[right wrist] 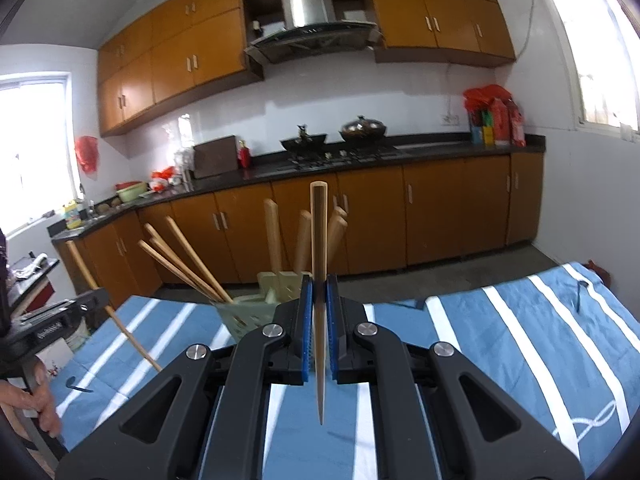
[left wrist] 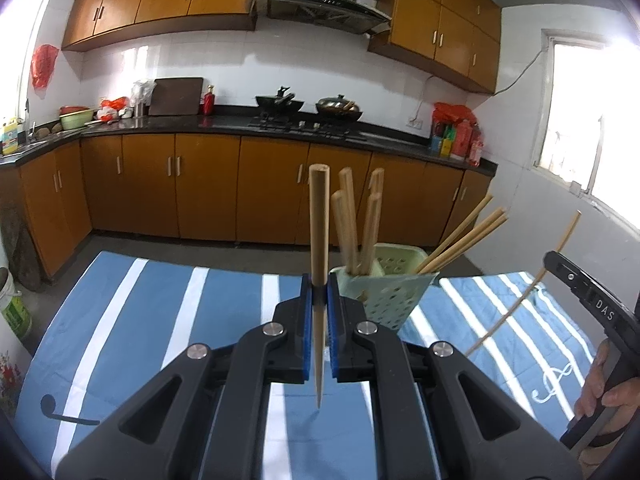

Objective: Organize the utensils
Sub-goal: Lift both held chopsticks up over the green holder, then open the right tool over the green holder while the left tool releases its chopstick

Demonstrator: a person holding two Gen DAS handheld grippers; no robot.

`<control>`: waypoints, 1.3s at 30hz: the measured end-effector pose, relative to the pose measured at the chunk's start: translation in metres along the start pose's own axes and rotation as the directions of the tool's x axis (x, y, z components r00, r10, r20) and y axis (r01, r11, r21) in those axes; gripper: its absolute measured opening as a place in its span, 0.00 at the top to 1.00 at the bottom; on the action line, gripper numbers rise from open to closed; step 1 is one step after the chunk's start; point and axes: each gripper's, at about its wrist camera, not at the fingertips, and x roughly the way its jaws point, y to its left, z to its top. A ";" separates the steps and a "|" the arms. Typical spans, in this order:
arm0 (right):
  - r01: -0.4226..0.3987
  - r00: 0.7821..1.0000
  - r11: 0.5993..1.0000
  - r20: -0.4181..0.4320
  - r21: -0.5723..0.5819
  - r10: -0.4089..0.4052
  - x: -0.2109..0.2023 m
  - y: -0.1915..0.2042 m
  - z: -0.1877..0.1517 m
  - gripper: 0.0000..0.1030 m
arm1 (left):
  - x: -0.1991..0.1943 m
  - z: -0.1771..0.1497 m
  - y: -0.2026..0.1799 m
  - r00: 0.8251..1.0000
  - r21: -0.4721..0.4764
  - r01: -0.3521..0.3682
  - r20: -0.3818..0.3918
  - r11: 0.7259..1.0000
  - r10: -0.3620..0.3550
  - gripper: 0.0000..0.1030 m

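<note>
My left gripper (left wrist: 319, 284) is shut on a wooden chopstick (left wrist: 319, 232) that stands upright between its blue pads, thick end up. A pale green perforated holder (left wrist: 386, 280) sits just behind and to the right, with several wooden utensil handles and chopsticks leaning out of it. My right gripper (right wrist: 319, 284) is likewise shut on an upright chopstick (right wrist: 319, 240), with the holder (right wrist: 256, 308) behind and to its left. Each view catches the other gripper at its edge, chopstick in its grip: the right one (left wrist: 592, 300), the left one (right wrist: 60, 320).
A blue cloth with white stripes (left wrist: 160, 320) covers the table under both grippers. Behind it run brown kitchen cabinets (left wrist: 200, 184), a dark counter with woks on a stove (left wrist: 308, 108), and bright windows on either side. A person's hand (left wrist: 608, 392) holds the right gripper's handle.
</note>
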 end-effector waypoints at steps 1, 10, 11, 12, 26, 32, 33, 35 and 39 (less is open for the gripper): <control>-0.010 1.000 1.000 0.009 -0.001 0.010 -0.001 0.002 0.003 0.93 | -0.002 0.005 -0.004 1.000 -0.001 0.014 0.013 1.000 -0.014 0.92; -0.108 0.973 0.994 0.201 -0.019 0.110 -0.015 0.029 0.057 0.93 | -0.020 0.067 -0.040 0.979 0.017 0.073 0.189 0.997 -0.075 0.92; -0.113 0.967 0.993 0.228 -0.020 0.114 -0.015 0.032 0.063 0.93 | -0.021 0.075 -0.043 0.975 0.020 0.070 0.211 0.997 -0.073 0.92; -0.114 0.963 0.993 0.245 -0.022 0.116 -0.015 0.032 0.066 0.93 | -0.022 0.083 -0.046 0.969 0.018 0.066 0.236 0.998 -0.068 0.92; -0.058 0.974 0.998 0.219 -0.031 0.063 0.055 0.024 0.054 0.93 | 0.042 0.092 -0.057 0.965 0.002 0.021 0.261 1.000 -0.021 0.92; -0.065 0.985 0.997 0.155 -0.036 0.070 0.064 0.025 0.045 0.92 | 0.064 0.078 -0.047 0.980 -0.018 0.040 0.195 0.999 -0.036 0.91; -0.064 0.985 0.997 0.158 -0.037 0.069 0.062 0.025 0.046 0.92 | 0.062 0.077 -0.043 0.980 -0.026 0.046 0.196 0.999 -0.040 0.86; -0.061 0.984 0.997 0.166 -0.036 0.066 0.054 0.023 0.048 0.84 | 0.055 0.079 -0.038 0.978 -0.042 0.041 0.208 0.998 -0.031 0.71; -0.051 0.979 0.998 0.194 -0.023 0.054 0.034 0.016 0.054 0.75 | 0.033 0.082 -0.028 0.972 -0.052 0.026 0.235 0.998 -0.013 0.57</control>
